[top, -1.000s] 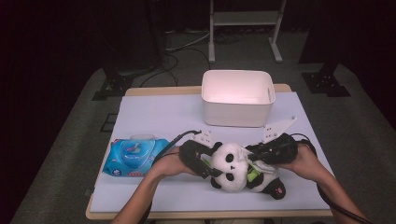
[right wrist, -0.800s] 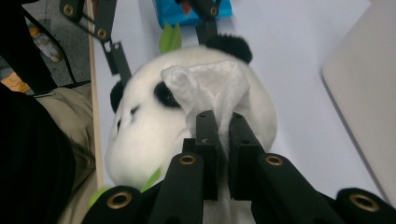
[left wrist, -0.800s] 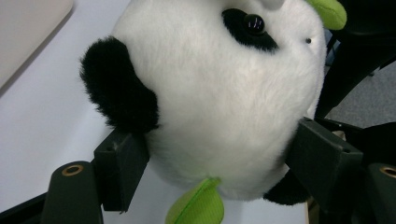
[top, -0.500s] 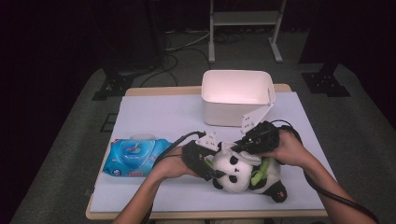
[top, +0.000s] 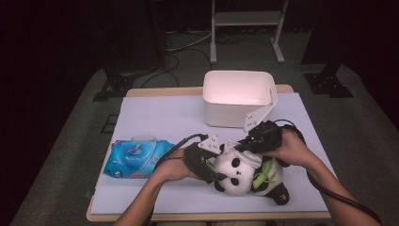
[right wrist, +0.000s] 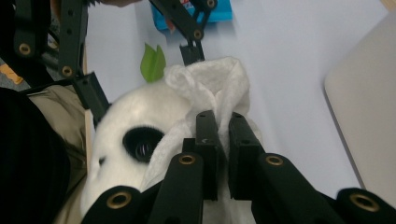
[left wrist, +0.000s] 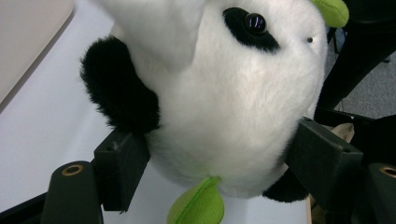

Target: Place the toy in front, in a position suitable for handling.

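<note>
Here the tabletop [top: 160, 117] carries everything. Beyond both grippers stands a white bin [top: 239, 98], its near wall partly covered by the right gripper's grey plate. Out past the left gripper's far side lies a blue pack of wipes [top: 136, 159]. The toy panda [top: 244, 173] lies between the two grippers, its body partly hidden under the person's right hand. The left gripper [left wrist: 219, 158] is spread around the panda's head, one jaw against each side. The right gripper [right wrist: 223, 140] is pressed together, pinching a white wipe [right wrist: 210, 86] draped over the panda's head. The wipe's lower edge is cut off behind the jaws.
</note>
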